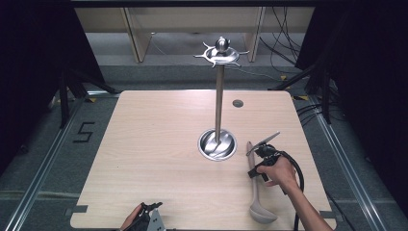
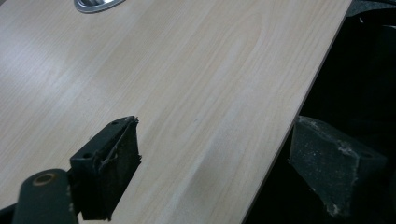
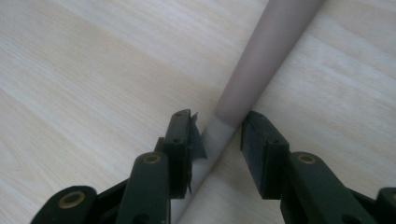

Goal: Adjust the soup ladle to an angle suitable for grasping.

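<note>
1. Right gripper sits low over the ladle, right side of the table. Right gripper view: handle runs between the jaws, a sliver of gap each side. Near closed, not clamped yet.
2. Ladle lies flat; bowl end toward the near edge, handle tip pointing to the stand's base dish.
3. Stand upright mid-table, hooked top disc high above. Base just left of the ladle tip, apart from it.
4. Left gripper at the near edge, left of centre. Left gripper view: jaws wide apart, nothing btwn them; one jaw over the wood, the other past the table's edge.
5. Lots of bare wood on the left half & far side. Small grey disc near the far edge.
</note>
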`<state>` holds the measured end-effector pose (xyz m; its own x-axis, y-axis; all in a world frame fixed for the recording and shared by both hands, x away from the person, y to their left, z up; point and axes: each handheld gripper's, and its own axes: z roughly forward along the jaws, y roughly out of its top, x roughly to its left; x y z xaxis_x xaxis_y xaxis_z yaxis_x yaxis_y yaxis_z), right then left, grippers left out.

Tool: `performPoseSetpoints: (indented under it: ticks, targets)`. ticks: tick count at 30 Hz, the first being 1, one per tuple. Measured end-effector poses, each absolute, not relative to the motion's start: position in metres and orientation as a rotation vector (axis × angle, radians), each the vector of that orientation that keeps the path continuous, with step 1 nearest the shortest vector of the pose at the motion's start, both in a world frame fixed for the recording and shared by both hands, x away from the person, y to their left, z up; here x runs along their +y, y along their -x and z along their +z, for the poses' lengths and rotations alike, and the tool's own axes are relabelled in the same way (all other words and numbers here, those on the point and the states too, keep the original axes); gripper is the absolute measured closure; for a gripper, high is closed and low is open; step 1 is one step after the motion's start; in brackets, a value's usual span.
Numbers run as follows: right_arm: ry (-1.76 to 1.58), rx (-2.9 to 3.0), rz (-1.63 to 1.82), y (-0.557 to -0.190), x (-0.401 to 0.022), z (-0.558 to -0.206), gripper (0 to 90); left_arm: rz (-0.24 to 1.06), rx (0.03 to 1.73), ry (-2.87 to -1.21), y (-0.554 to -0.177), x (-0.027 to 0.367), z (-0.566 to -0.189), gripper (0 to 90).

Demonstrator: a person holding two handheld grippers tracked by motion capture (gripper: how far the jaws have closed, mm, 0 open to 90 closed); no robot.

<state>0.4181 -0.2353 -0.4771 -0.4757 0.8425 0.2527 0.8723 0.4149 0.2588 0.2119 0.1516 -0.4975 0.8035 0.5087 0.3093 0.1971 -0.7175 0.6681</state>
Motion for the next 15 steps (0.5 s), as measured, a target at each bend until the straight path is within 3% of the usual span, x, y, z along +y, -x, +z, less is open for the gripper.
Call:
performPoseSetpoints:
  ticks: [15]
  targets:
    - [1.591, -2.449, -0.790, -0.405, -0.249, -0.463, 75.7, 0.624, 0.516, -2.355, -0.212, 0.152, -0.497, 15.0]
